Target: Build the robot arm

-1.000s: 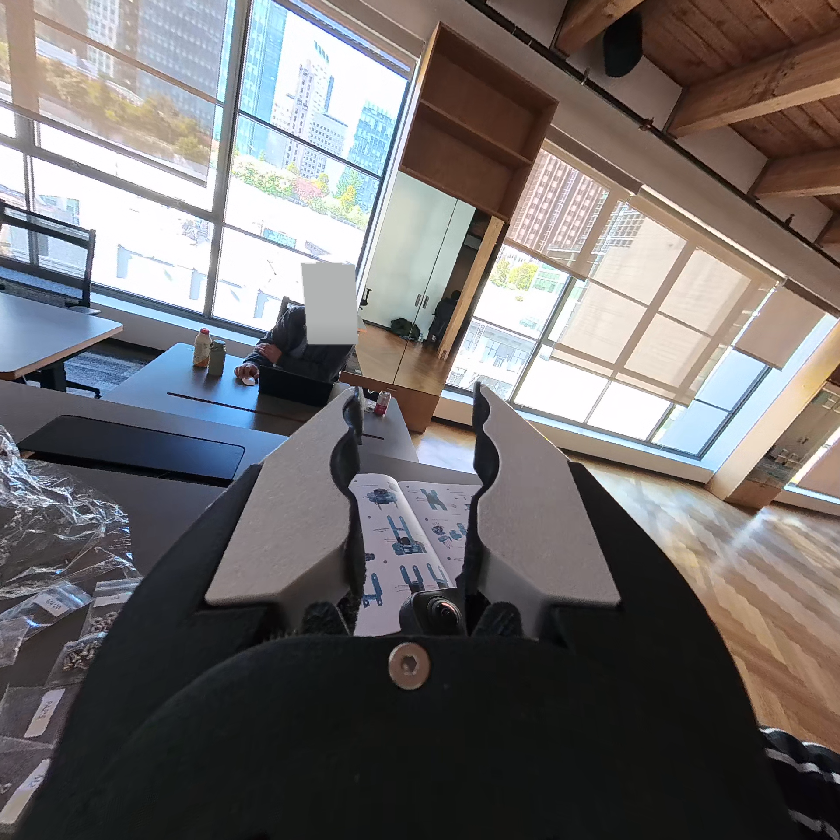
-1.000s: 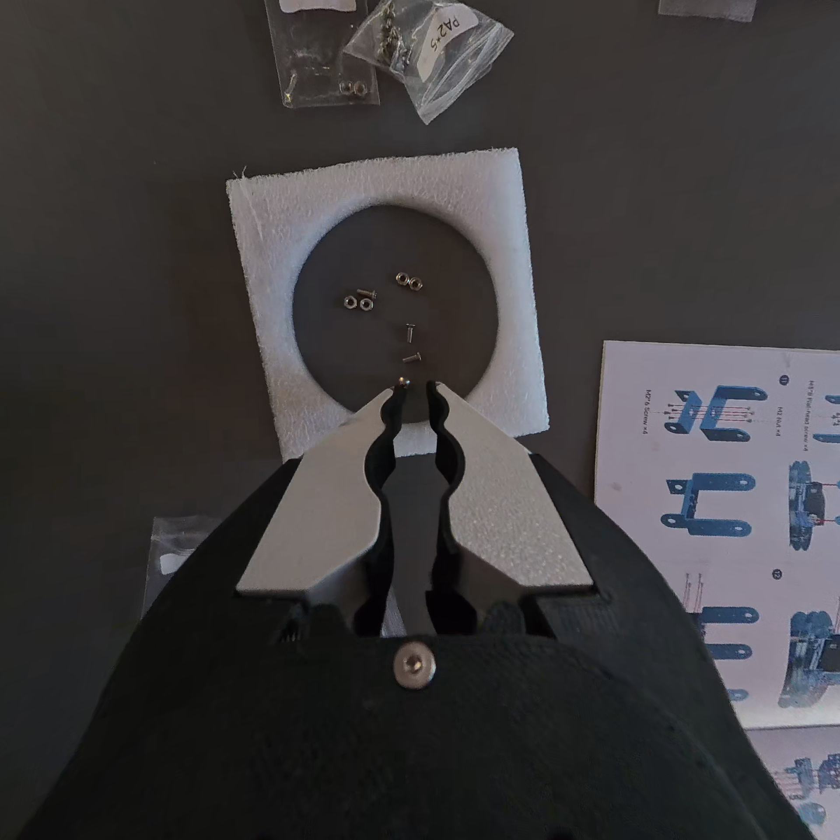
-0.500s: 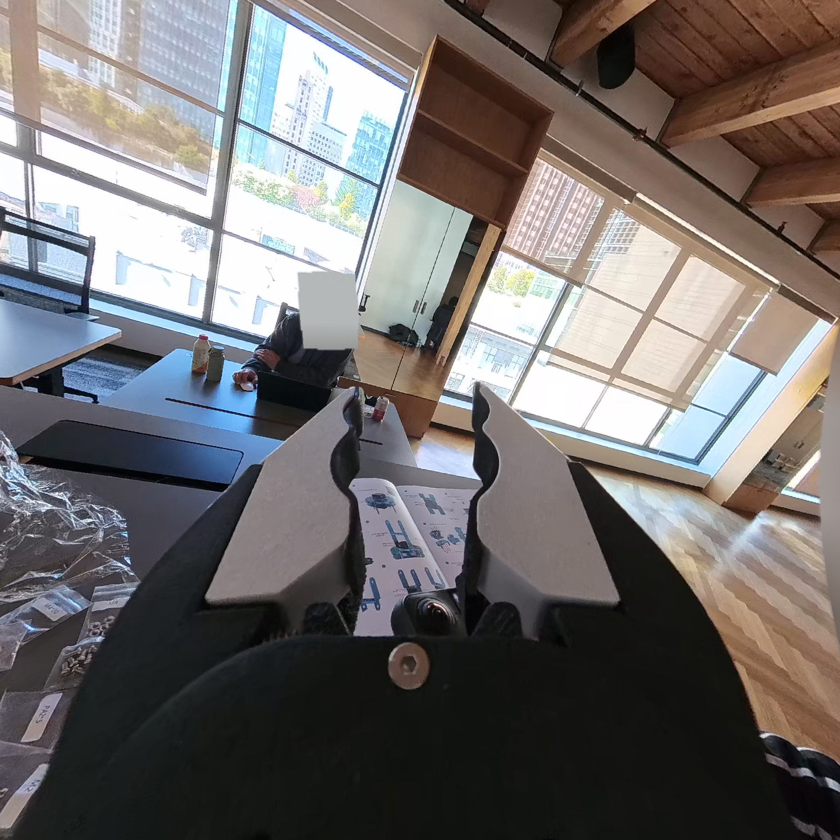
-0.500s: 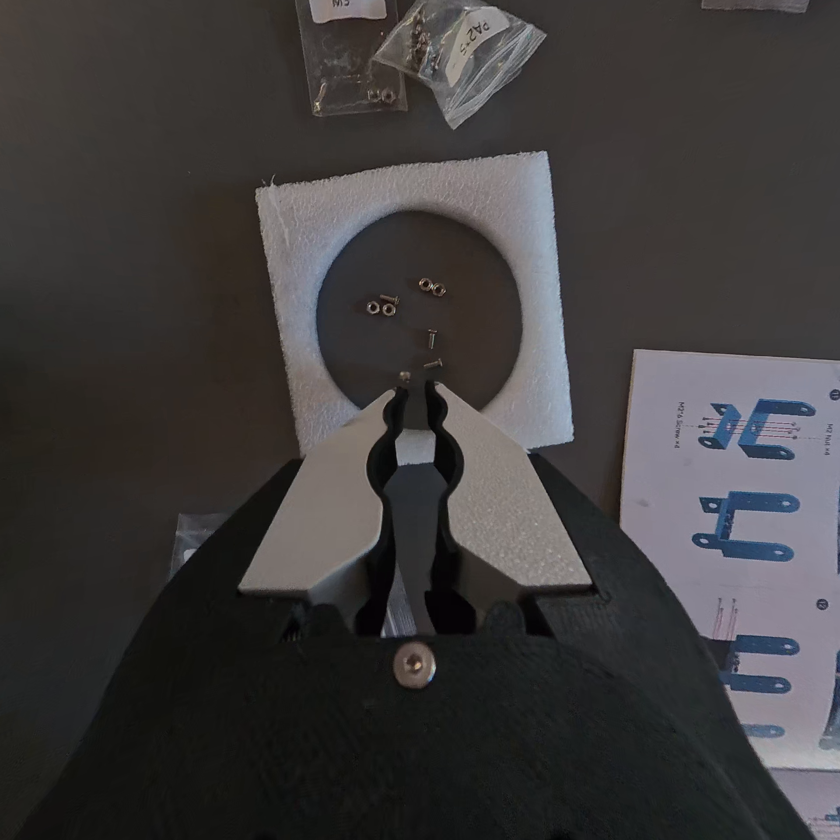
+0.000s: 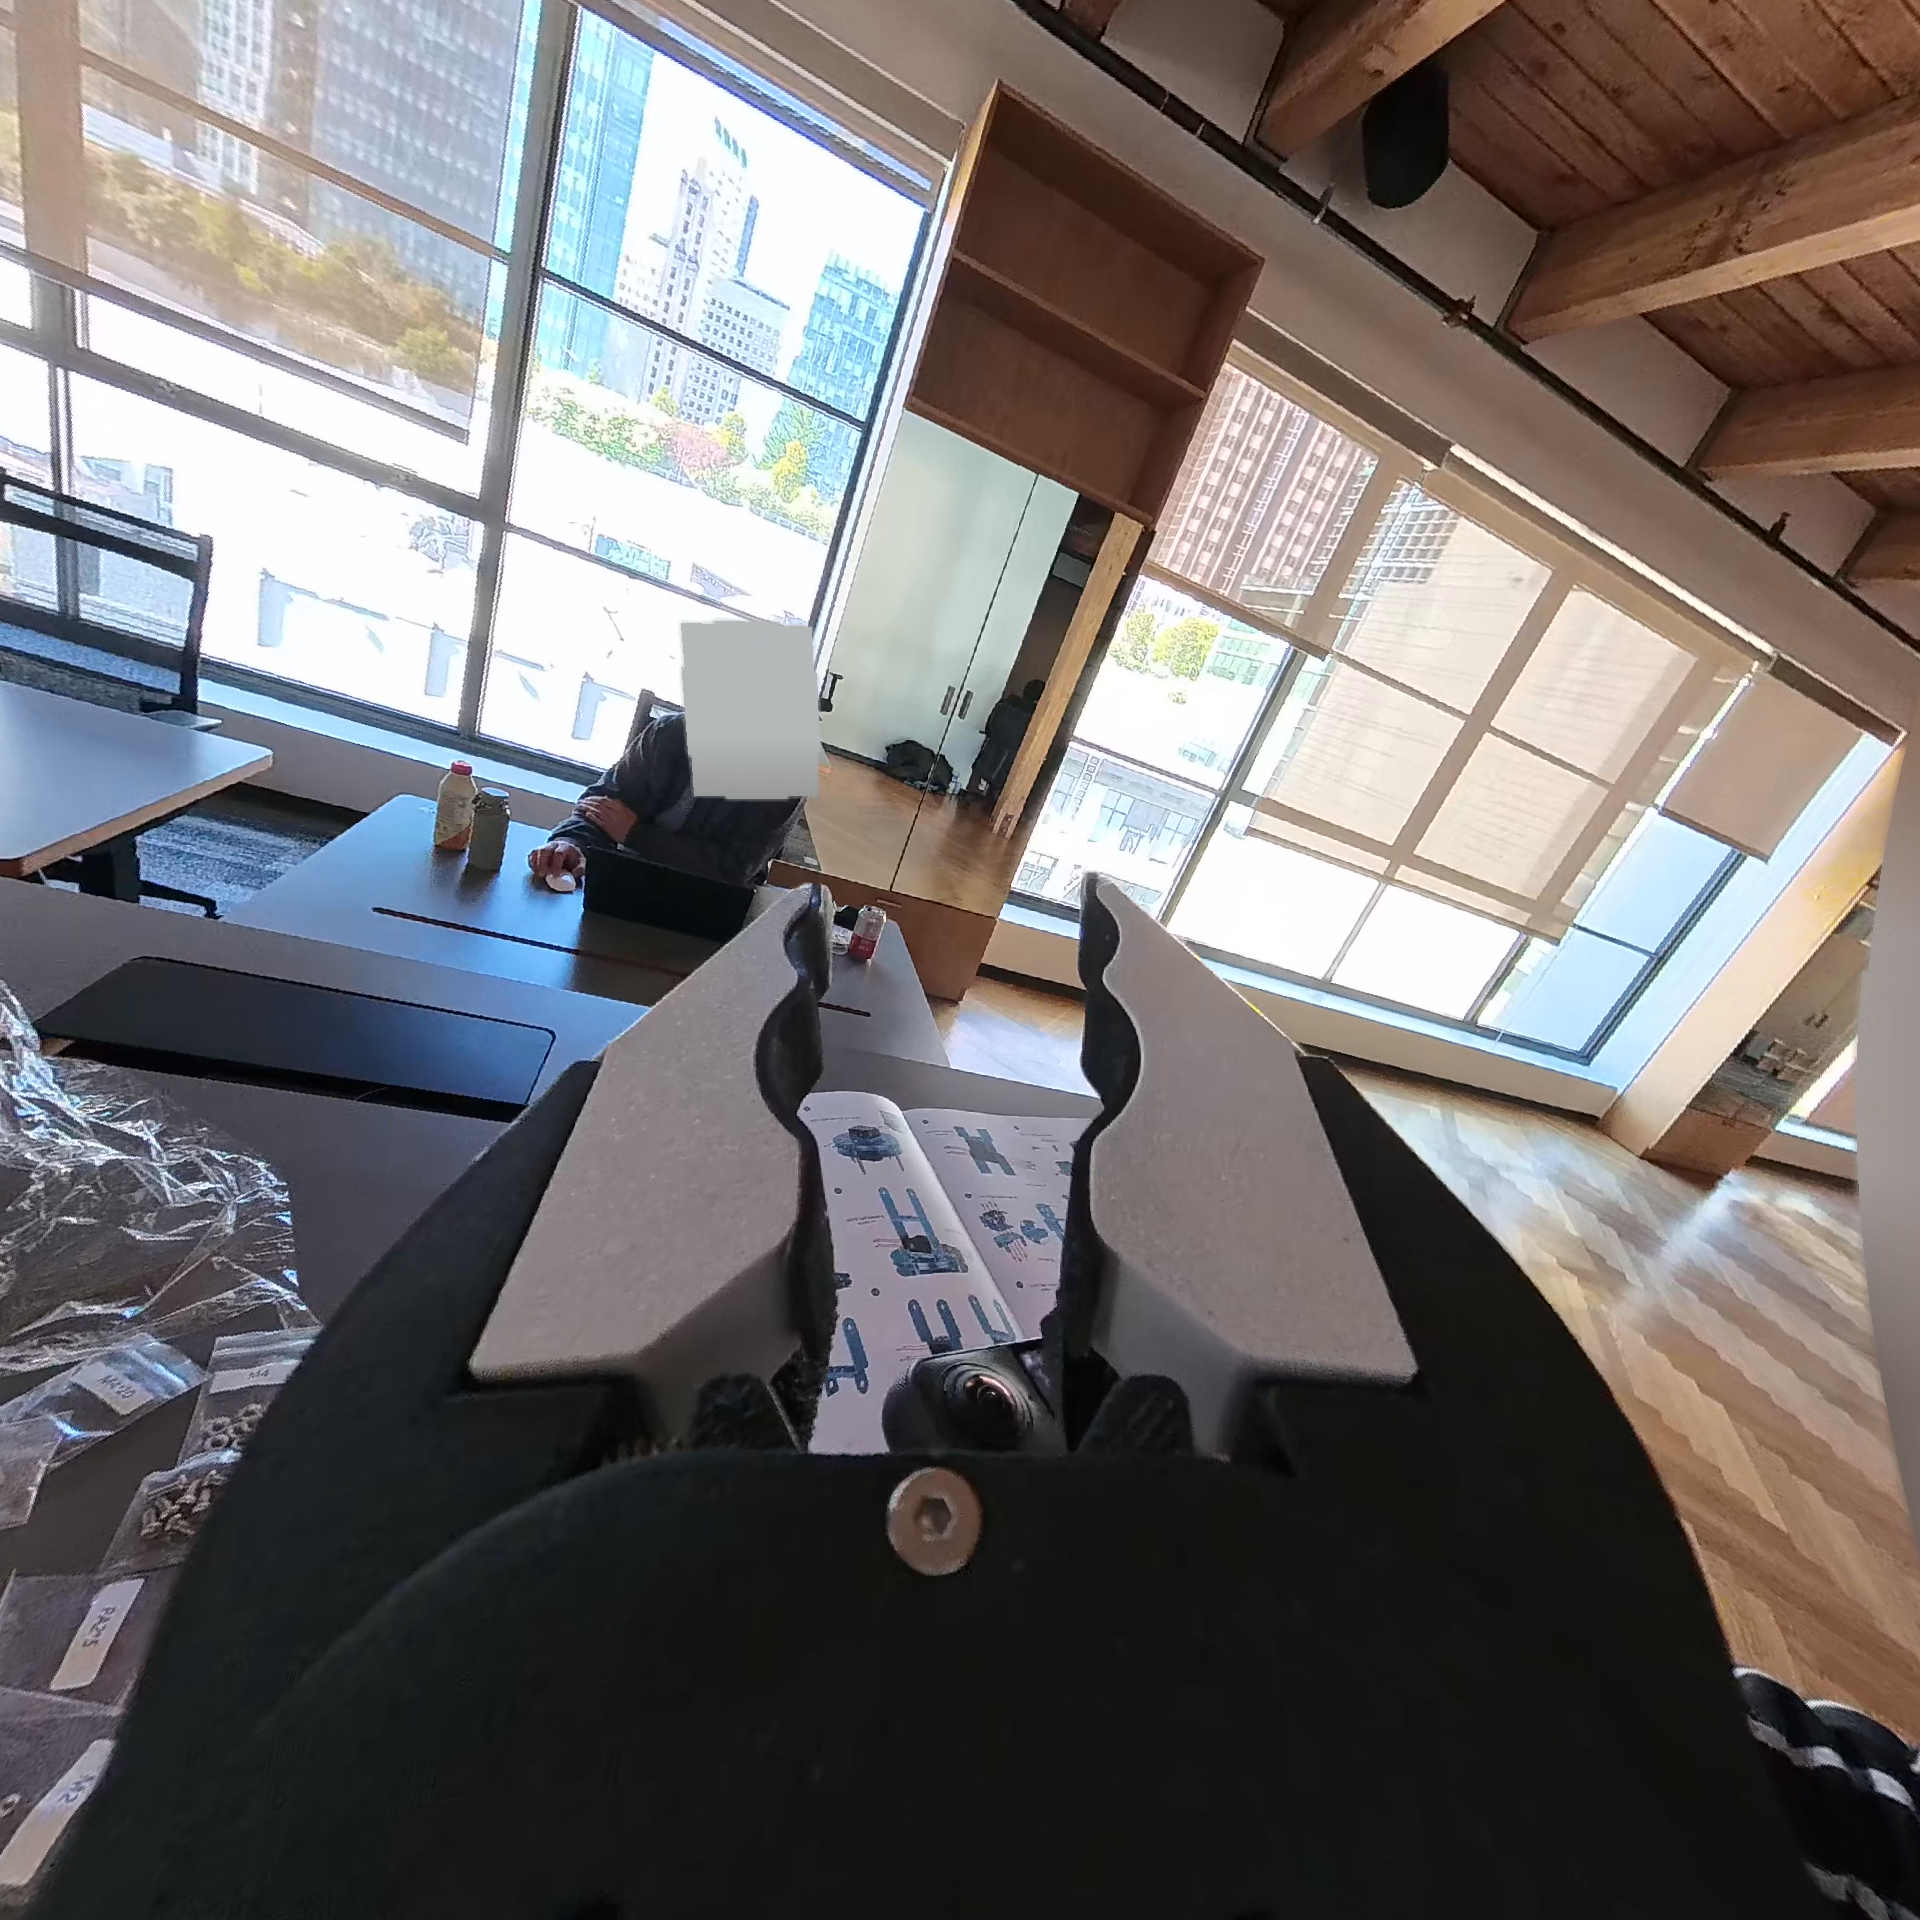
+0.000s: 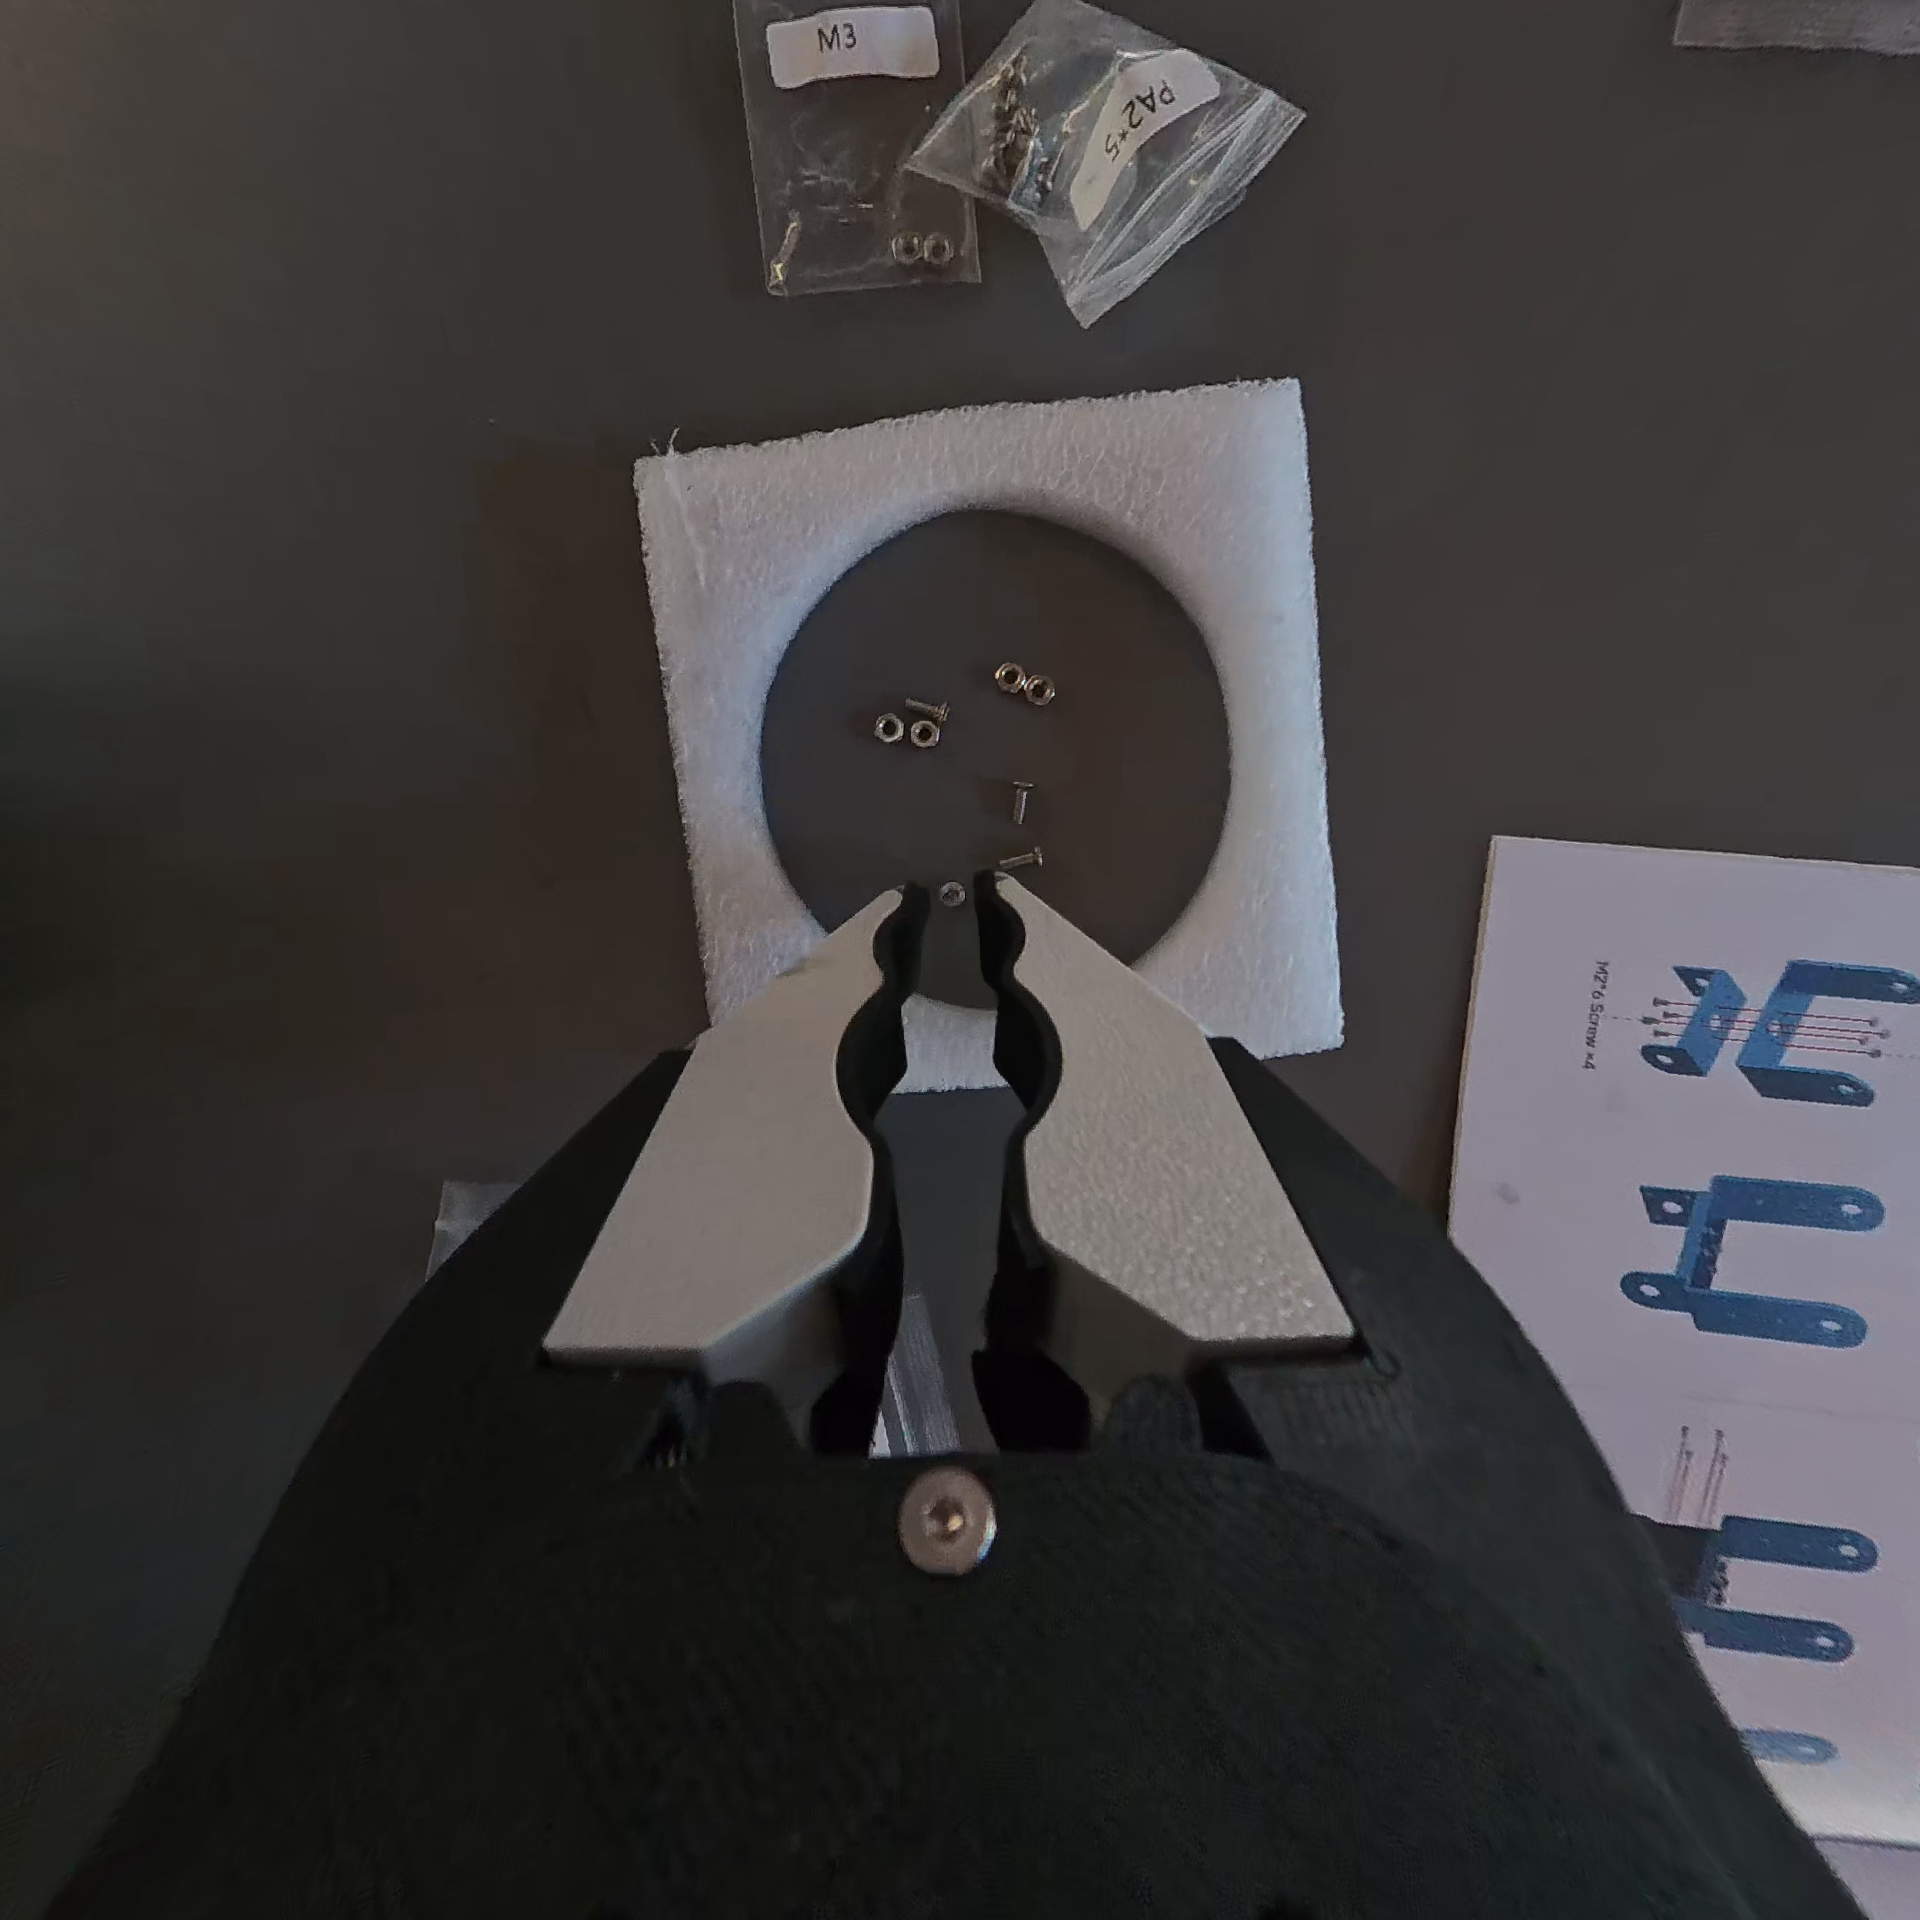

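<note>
While our right claw (image 6: 950, 885) hangs over the dark matte counter (image 6: 312, 623), its grey, wavy-edged fingers (image 6: 790, 1122) stand slightly parted, with a tiny metal nut (image 6: 950, 894) lying on the counter in the gap between the tips; we cannot tell whether they touch it. Just ahead lies a square of white, fibrous foam (image 6: 717, 582) with a round cut-out, and inside it small shiny nuts (image 6: 1023, 681) and short screws (image 6: 1020, 798). Beyond the foam sit two clear plastic bags (image 6: 1101, 156) of hardware; to the right lies a glossy printed booklet (image 6: 1558, 1143) with blue drawings. Our left claw (image 5: 951, 914) is held spread wide and empty, pointing out above the booklet (image 5: 914, 1195), with crinkled clear film (image 5: 114, 1226) to its left.
</note>
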Available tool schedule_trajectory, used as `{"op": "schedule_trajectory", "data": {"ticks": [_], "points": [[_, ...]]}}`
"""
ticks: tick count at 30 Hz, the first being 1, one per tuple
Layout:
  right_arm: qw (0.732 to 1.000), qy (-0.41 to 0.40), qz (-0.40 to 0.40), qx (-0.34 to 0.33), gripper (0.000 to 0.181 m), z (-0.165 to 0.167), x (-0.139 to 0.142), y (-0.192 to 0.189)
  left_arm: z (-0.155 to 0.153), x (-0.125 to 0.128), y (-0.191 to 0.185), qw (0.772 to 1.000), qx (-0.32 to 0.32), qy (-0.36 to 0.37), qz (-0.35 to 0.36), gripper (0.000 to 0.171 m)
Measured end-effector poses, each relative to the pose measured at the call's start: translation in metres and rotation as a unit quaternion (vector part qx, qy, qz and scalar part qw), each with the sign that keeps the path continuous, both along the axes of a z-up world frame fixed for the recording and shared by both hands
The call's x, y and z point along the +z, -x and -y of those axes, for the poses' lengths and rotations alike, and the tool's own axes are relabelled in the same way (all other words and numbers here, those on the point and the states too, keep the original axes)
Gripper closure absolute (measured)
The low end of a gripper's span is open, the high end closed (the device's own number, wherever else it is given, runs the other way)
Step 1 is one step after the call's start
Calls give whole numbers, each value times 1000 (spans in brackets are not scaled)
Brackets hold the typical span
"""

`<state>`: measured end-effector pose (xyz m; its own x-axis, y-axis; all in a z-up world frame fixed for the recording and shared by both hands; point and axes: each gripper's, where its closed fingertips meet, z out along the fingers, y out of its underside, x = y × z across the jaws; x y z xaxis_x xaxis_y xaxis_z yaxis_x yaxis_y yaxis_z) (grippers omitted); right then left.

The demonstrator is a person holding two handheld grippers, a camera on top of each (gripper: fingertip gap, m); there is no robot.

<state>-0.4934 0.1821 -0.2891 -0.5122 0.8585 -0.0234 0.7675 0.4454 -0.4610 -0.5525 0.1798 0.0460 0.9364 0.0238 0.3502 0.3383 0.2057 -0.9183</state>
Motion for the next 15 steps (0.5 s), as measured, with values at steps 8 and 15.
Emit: {"op": "schedule_trajectory", "data": {"ticks": [8,15], "points": [[996,55,-63,-40,179,-2,42,-11,0,-2,2,1000,-4,4,-3,125],[906,284,-276,-149,179,-12,177,-96,0,20,-48,986,-157,-60,13,137]]}}
